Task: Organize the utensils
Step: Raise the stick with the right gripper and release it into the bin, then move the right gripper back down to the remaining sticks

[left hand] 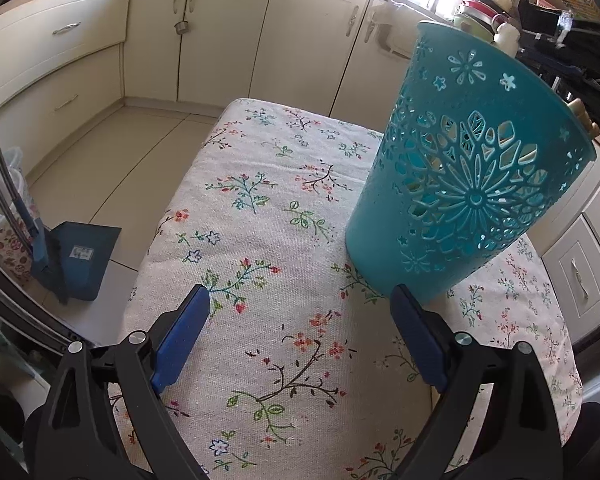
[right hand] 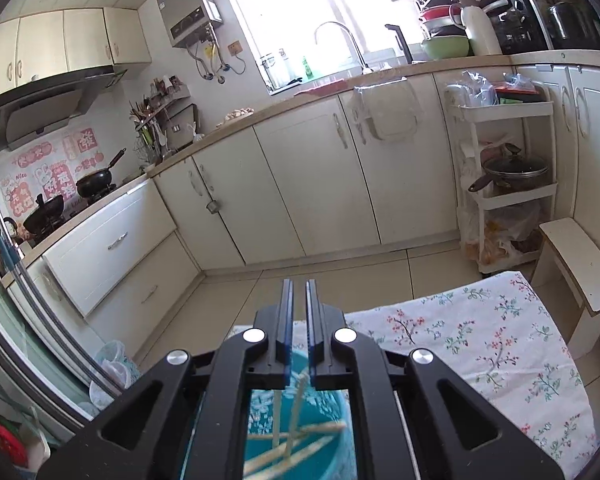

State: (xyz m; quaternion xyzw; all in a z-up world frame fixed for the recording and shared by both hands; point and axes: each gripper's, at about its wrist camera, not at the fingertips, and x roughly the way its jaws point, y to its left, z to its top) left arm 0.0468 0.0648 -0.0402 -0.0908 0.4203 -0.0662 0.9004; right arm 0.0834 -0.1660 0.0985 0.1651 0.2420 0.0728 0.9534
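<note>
Floral tablecloth, teal holder upright, chopsticks leaning inside, left jaws open, right jaws nearly closed.

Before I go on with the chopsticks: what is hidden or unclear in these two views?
- Left wrist view: most of what is inside the teal basket is hidden by its wall; only slivers show through the cutouts.
- Right wrist view: the right gripper body covers most of the basket; the chopsticks are cut off by the bottom edge.
- Whether the nearly shut fingers pinch a chopstick is unclear.

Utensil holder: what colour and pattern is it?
Teal utensil holder, cut-out flower and snowflake lattice; clearest in the left wrist view.
</note>
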